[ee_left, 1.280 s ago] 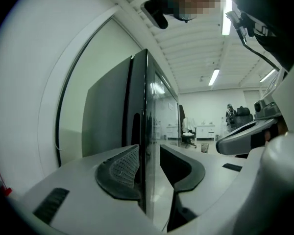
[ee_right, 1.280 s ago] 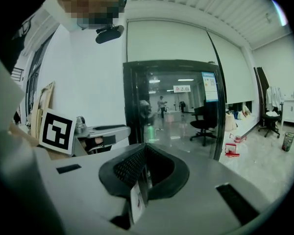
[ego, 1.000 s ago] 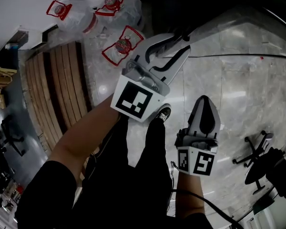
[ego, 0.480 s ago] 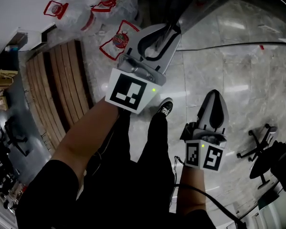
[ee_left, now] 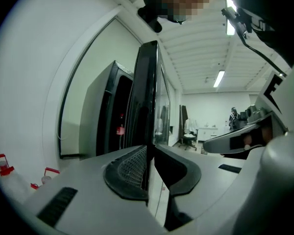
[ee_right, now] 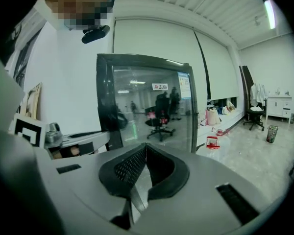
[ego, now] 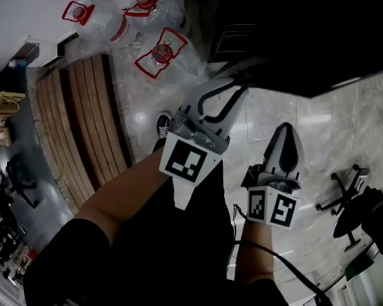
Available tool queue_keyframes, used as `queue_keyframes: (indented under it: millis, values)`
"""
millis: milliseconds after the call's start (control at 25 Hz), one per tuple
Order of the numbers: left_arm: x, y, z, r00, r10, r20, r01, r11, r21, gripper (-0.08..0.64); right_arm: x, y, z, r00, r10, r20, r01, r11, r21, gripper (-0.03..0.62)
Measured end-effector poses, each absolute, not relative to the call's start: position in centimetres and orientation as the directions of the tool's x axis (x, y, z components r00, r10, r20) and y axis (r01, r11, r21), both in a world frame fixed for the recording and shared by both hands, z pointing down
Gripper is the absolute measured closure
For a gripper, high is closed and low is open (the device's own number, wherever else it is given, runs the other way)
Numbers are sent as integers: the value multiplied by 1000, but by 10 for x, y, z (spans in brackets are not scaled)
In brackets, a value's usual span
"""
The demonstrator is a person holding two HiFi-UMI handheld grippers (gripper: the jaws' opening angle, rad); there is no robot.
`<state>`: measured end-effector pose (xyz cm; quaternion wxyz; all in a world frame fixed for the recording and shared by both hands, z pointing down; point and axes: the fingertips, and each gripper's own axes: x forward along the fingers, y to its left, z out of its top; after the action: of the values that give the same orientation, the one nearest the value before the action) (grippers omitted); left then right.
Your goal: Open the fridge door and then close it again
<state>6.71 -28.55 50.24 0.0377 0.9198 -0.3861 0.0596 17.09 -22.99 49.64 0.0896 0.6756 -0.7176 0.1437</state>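
The fridge door (ego: 293,37) is a dark glass panel that stands ajar across the top right of the head view. In the left gripper view its thin front edge (ee_left: 148,97) runs upright, with the black fridge body (ee_left: 100,116) behind it. My left gripper (ego: 238,83) (ee_left: 149,148) has that edge between its pads; the jaws are closing and the pads look pressed on it. In the right gripper view the door's glass (ee_right: 147,102) faces me. My right gripper (ego: 286,146) (ee_right: 146,147) hangs beside the left one, shut and empty, apart from the door.
Water jugs with red handles (ego: 161,55) lie on the floor by the wall, next to a slatted wooden bench (ego: 76,120). An office chair (ego: 348,206) stands at the right. My own legs and a shoe (ego: 164,123) are below the grippers.
The left gripper's jaws have narrowed from wide open onto the door's edge. The dark door now covers more of the top right. The right gripper has shifted slightly.
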Motion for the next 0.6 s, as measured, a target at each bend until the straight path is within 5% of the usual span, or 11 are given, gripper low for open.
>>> queue_keyframes:
  millis: [600]
  values:
    - [96, -244, 496, 730, -675, 110, -681, -731, 34, 515, 209, -216, 491, 12, -950, 312, -996, -38, -78, 577]
